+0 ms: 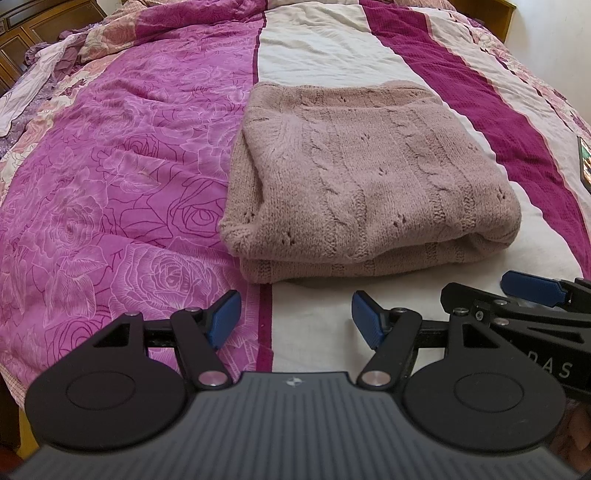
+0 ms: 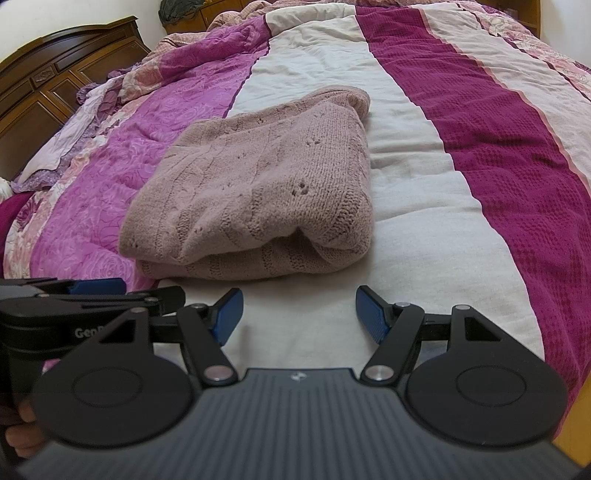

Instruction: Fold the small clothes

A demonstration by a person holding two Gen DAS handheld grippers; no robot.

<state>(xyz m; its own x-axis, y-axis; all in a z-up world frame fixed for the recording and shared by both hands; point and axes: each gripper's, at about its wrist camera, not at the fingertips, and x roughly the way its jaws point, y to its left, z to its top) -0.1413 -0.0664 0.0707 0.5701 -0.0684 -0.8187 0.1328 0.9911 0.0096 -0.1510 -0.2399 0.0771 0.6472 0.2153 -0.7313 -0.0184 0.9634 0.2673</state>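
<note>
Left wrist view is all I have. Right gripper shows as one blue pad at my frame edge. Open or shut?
Observer: Open. The right gripper has both blue pads spread, with nothing between them.
Operator: Touching the folded knit?
Observer: No. The folded dusty-pink cable-knit sweater lies beyond its fingertips. Under the jaws is only the white stripe of the quilted bedspread.
Operator: Anything past my top edge?
Observer: A dark grey bundle sits at the far end of the bed. It is too cropped to identify.
</note>
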